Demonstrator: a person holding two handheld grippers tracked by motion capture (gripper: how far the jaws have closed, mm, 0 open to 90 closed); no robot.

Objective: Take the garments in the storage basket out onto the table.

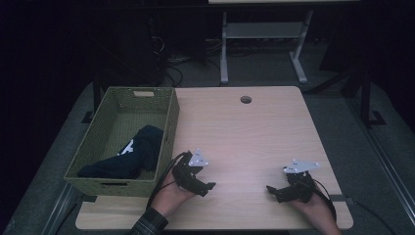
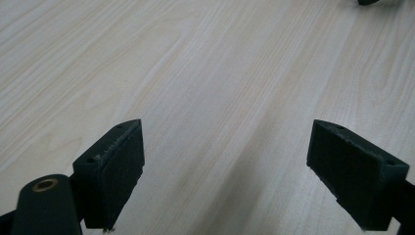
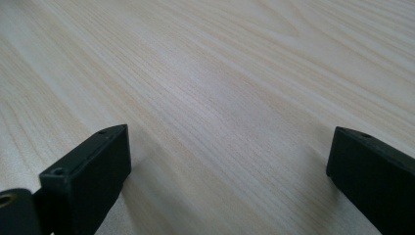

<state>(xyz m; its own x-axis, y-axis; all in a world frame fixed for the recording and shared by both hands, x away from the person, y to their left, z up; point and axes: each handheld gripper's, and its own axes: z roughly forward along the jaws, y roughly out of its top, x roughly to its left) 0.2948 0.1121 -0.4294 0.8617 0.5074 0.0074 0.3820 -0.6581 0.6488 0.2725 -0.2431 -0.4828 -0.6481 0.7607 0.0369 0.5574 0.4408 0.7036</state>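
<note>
Both grippers sit down at the near edge of the tabletop (image 1: 254,127), one in each of the person's hands. The left gripper (image 1: 205,187) is just right of the basket's near corner, jaws spread wide with nothing between them; in the left gripper view it's just bare wood grain between the two black pads. The right gripper (image 1: 274,192) is well apart from it, over toward the right side of the tabletop, and its jaws are wide too, also holding nothing. Both point roughly inward toward each other, grey plates on top, cables trailing back toward the person.

Going further out, the green woven basket (image 1: 169,120) sits along the left edge of the tabletop. Inside it there's a dark garment (image 1: 142,152), navy or black, kind of bunched up and draped toward the basket's near right side, with a small white patch showing. It's near the left gripper but not touching it.

Past that, a round cable hole (image 1: 245,99) sits near the far edge.
</note>
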